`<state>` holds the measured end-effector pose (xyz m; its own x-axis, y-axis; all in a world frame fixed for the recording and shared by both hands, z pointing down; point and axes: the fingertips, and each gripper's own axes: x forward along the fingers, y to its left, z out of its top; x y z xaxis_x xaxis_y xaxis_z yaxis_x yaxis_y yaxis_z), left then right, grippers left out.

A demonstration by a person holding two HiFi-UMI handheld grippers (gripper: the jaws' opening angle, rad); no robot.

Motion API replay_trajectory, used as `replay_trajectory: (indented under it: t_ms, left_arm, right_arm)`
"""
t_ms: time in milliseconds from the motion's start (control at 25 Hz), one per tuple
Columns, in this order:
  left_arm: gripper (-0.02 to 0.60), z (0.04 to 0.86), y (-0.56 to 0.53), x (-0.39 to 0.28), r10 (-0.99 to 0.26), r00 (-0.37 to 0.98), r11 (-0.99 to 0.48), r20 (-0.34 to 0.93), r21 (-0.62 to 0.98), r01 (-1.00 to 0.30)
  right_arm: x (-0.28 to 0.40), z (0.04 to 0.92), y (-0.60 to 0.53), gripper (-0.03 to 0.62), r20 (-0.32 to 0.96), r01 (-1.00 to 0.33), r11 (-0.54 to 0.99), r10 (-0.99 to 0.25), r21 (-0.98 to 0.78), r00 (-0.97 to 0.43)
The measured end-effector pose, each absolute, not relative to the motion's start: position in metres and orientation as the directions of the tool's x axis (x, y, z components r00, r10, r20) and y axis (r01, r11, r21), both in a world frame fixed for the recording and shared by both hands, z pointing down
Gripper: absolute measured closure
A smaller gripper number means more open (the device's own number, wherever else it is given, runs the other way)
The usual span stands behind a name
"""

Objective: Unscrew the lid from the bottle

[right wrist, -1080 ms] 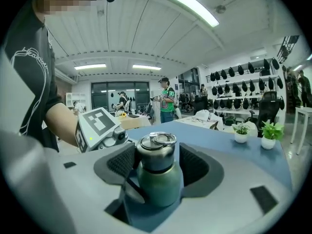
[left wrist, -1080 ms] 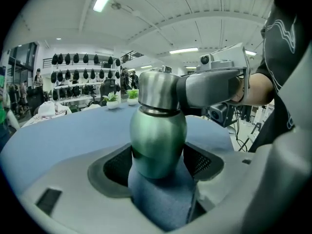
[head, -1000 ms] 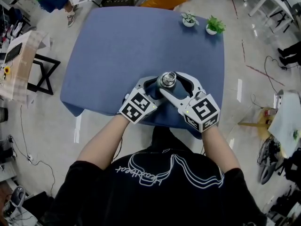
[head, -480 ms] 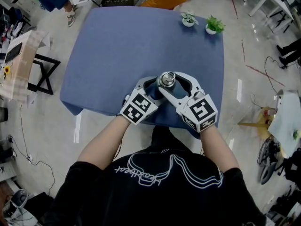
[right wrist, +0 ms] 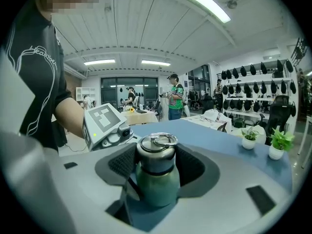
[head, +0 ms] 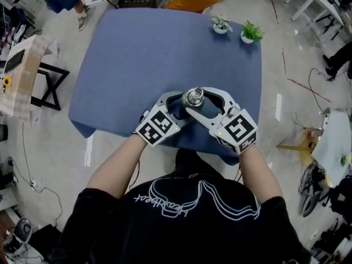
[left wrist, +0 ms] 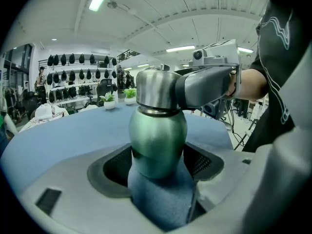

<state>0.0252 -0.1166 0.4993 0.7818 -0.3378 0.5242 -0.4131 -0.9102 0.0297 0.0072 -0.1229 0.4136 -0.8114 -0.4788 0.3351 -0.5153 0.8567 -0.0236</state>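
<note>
On table (head: 143, 48): left gripper (left wrist: 158, 172) clamps bottle (left wrist: 157, 135) (green body); right gripper (right wrist: 157, 167), just closing, pinches lid (right wrist: 157, 153).

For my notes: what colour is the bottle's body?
Metallic green bottle body, clearest in left gripper view.

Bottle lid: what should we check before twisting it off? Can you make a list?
1. Bottle standing upright on the blue table: ok.
2. Left gripper clamped on the bottle's green body: ok.
3. Right gripper has the lid between its pads, its jaws having just been closing: ok.
4. Lid already loosened: cannot tell.
5. Potted plants well away from both grippers: ok.
</note>
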Motion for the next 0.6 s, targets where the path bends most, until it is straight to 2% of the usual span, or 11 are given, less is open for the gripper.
replay_trajectory:
  t_ms: [600]
  left_arm:
    - [0.255,0.4999,-0.1163,0.0245,-0.138,0.825,-0.982,0.548,0.034,-0.186]
  right_arm:
    - [0.0050,0.4130,-0.1211,0.341,0.392,-0.277,0.960,-0.238,-0.045,-0.889]
